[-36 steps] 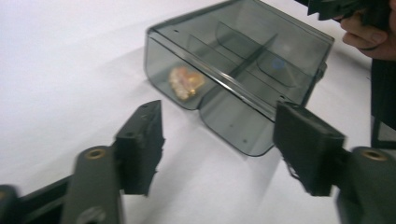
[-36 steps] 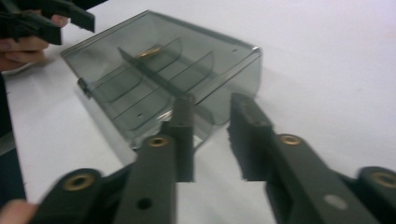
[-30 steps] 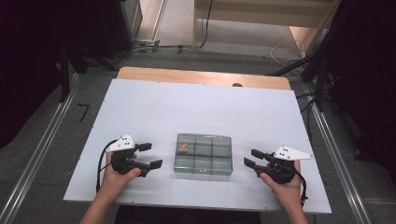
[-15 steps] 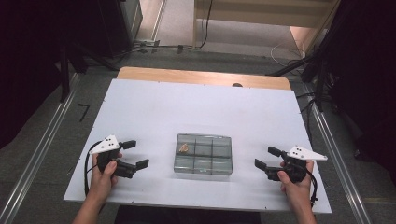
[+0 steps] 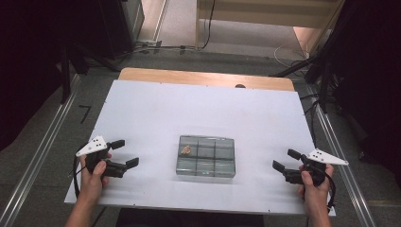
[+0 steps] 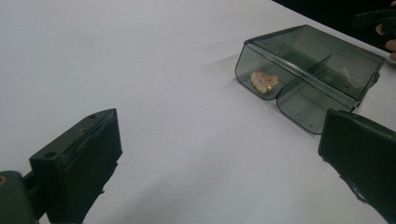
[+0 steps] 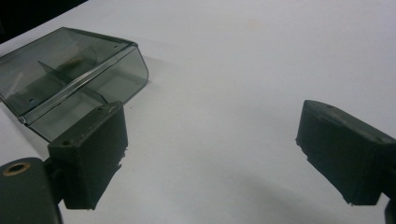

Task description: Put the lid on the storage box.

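Nearest the person, the left tool (image 5: 122,152) and the right tool (image 5: 284,159) hang just above the front part of the white counter (image 5: 156,109), one at each side, each with its jaws spread wide and nothing between them. Both point inward at the smoky clear box (image 5: 206,156), which sits between them at the middle of the counter, well apart from either tool. The box looks shut, its lid lying flat over the divided compartments. In the left gripper view a small tan piece (image 6: 264,81) lies in the box's corner compartment on the far left; the other compartments look empty. Judging by this, either the piece is already stowed and the work is near its end, or nothing is yet begun; I cannot tell which. Beyond the box, the counter runs bare to a wooden strip (image 5: 203,78) at its far edge.
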The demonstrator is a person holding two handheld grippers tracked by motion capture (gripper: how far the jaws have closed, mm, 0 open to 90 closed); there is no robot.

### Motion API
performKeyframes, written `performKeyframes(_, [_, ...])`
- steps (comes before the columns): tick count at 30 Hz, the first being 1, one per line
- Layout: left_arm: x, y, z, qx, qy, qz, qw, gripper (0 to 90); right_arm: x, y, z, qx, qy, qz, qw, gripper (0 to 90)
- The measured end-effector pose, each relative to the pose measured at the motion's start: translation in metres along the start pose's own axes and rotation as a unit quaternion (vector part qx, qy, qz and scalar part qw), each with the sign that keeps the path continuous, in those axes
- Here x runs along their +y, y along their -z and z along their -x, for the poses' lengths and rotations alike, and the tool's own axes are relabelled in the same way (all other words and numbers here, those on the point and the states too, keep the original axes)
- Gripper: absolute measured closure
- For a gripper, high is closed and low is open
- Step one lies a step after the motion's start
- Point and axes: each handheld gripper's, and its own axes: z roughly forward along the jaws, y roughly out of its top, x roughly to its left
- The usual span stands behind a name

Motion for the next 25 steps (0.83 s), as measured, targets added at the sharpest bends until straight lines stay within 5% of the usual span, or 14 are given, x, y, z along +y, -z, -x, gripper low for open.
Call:
performKeyframes(8, [-0.002,0.004,-0.005,0.005,0.002,0.007,1.0000,0.0,-0.006,0.009,0.013,0.000,-0.009,0.002,1.0000,1.0])
performKeyframes(17, [-0.003,0.002,-0.004,0.002,0.001,0.006,1.0000,0.0,-0.007,-0.002,0.003,-0.001,0.009,-0.011,0.9999,0.0])
performKeyframes(25, [-0.003,-0.001,-0.003,0.005,-0.003,-0.002,1.0000,0.0,-0.008,-0.002,0.004,-0.005,0.001,-0.008,1.0000,0.0])
